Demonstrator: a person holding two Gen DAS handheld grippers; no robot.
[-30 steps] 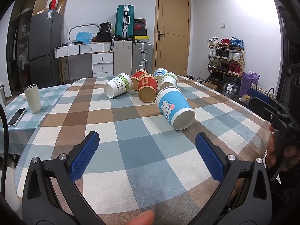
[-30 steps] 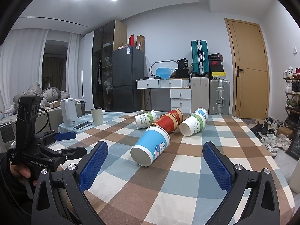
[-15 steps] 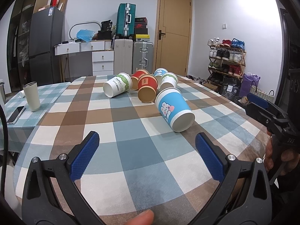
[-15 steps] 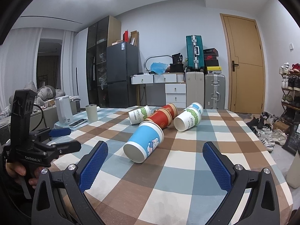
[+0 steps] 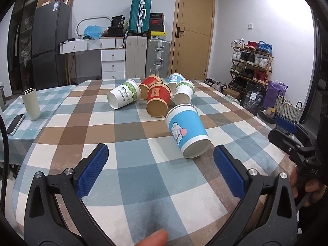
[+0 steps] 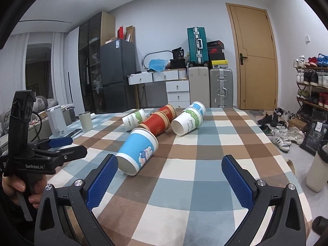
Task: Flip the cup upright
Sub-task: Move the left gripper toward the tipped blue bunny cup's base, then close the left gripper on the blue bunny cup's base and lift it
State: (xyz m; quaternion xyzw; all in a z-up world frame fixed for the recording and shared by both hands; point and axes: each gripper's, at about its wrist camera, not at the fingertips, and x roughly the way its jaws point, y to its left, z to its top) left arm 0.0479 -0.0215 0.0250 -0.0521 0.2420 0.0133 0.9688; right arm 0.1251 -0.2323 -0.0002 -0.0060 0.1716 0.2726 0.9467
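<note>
Several paper cups lie on their sides on the checked table. The nearest is a blue cup with a rabbit picture, its mouth toward me; it also shows in the right wrist view. Behind it lie a red cup, a second red cup, two white-and-green cups and a far blue cup. My left gripper is open and empty, just short of the blue cup. My right gripper is open and empty, its left pad beside the blue cup's mouth.
An upright grey tumbler and a phone sit at the table's left side. A shoe rack stands right of the table, suitcases and drawers behind it. The table edge runs close below both grippers.
Both grippers have moved forward and lower toward the blue rabbit cup, which looms larger. The cups have not moved. Both grippers stay open.
</note>
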